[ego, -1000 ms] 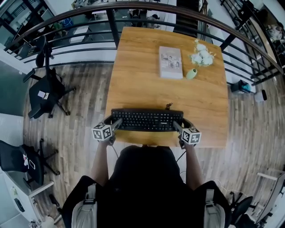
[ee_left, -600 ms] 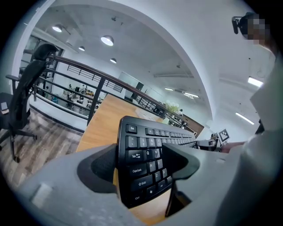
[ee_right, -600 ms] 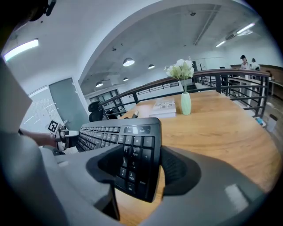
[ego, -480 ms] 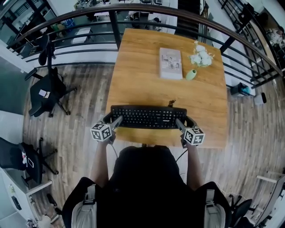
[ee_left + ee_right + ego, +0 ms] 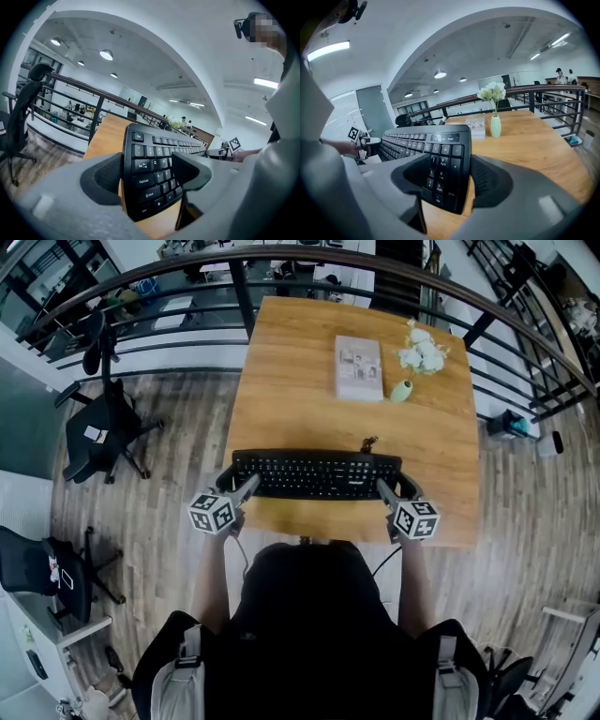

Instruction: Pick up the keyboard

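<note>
the keyboard (image 5: 317,474) lies crosswise over the near part of the table (image 5: 281,381), well apart from the book (image 5: 359,368) and the vase (image 5: 402,392) at the far end. the left gripper (image 5: 246,488) has its jaws closed on the keyboard's left end, pads pressing either face by the shift and caps lock keys, as the left gripper view shows. the right gripper (image 5: 386,491) is clamped the same way on the number pad end. the grasp looks made and the lift is the step in hand; whether the keyboard has fully cleared the wood i cannot tell. the next move calls for both hands rising together and level, so neither end slips or twists.
</note>
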Demonstrator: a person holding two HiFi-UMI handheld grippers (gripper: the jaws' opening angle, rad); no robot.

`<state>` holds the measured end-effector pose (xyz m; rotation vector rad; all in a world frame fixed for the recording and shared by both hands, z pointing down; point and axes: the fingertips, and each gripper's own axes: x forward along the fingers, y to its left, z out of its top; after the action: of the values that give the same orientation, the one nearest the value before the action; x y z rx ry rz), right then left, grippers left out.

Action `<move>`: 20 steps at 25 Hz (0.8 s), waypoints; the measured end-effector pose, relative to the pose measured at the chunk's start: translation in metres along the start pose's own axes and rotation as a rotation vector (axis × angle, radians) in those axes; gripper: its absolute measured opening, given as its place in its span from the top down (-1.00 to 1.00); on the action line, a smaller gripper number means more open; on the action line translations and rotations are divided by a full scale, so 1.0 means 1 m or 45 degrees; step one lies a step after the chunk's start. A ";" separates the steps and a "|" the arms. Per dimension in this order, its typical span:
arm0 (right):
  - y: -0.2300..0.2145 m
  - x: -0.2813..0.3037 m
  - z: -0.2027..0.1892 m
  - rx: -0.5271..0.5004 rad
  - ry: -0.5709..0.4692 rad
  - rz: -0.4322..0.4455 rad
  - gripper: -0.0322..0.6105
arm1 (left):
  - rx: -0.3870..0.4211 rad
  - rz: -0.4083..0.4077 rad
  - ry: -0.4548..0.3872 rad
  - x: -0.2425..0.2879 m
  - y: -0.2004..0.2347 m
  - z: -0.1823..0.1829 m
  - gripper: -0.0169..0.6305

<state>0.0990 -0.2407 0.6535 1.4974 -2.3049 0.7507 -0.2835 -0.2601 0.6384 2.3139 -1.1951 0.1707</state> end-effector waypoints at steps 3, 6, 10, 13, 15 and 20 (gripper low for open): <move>-0.002 -0.006 0.008 0.002 -0.021 -0.005 0.07 | 0.018 -0.009 -0.013 0.001 -0.006 0.010 -0.02; -0.005 -0.010 0.016 -0.006 -0.041 -0.017 0.07 | 0.026 -0.022 -0.024 0.005 -0.011 0.016 -0.02; -0.008 -0.022 0.032 -0.032 -0.074 -0.042 0.07 | 0.035 -0.036 -0.049 0.009 -0.020 0.027 -0.02; -0.010 -0.027 0.045 -0.055 -0.106 -0.057 0.07 | 0.048 -0.051 -0.079 0.011 -0.026 0.037 -0.02; -0.011 -0.029 0.052 -0.066 -0.126 -0.071 0.07 | 0.060 -0.062 -0.096 0.011 -0.029 0.044 -0.02; -0.008 -0.031 0.058 -0.062 -0.162 -0.085 0.07 | 0.083 -0.074 -0.120 0.010 -0.030 0.055 -0.02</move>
<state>0.1217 -0.2529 0.5928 1.6349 -2.3326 0.5937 -0.2608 -0.2813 0.5833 2.4344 -1.1819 0.0815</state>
